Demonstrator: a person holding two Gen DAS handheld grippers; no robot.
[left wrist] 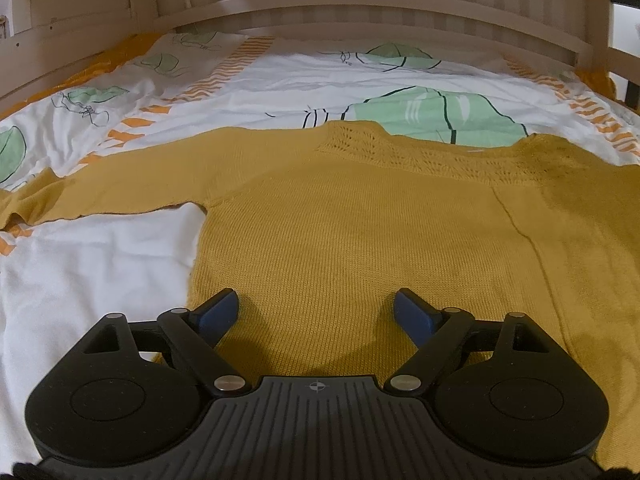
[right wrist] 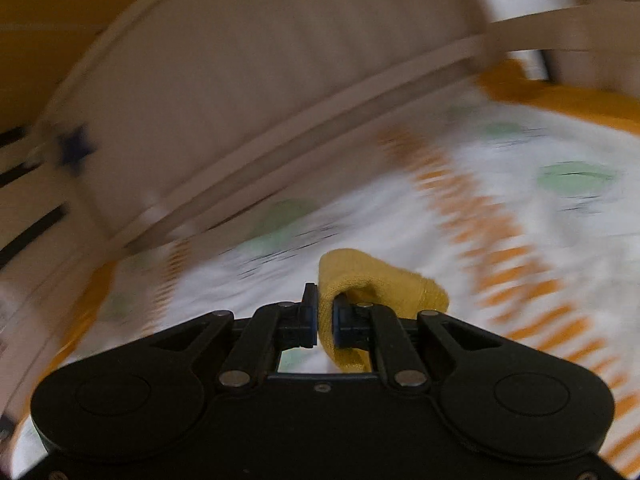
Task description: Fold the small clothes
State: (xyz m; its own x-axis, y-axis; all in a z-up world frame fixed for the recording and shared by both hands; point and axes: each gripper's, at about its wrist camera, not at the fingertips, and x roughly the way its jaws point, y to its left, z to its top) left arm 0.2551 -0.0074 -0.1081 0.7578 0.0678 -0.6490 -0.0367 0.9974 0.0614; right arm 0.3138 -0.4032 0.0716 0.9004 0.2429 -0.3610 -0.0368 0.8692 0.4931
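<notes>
A pale wooden slatted bed rail (left wrist: 360,4) curves along the far side of a white quilt with green leaf prints and orange stripes (left wrist: 280,84)

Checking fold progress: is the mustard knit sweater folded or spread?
Mostly spread: mustard knit sweater lies flat on the bed; right gripper lifts one end.

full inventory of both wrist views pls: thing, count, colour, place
sweater: 1, mustard yellow knit, spread flat on the bed; a folded bit of it sits pinched in the right wrist view
bed cover: 1, white with green leaf shapes and orange stripes, under the sweater
white cloth: 1, white, beside the sweater's near left side
bed frame: 1, pale wood, slatted, behind the cover
left gripper: 1, black with blue pads, open over the sweater's lower part
right gripper: 1, black, shut on sweater fabric, view blurred
</notes>
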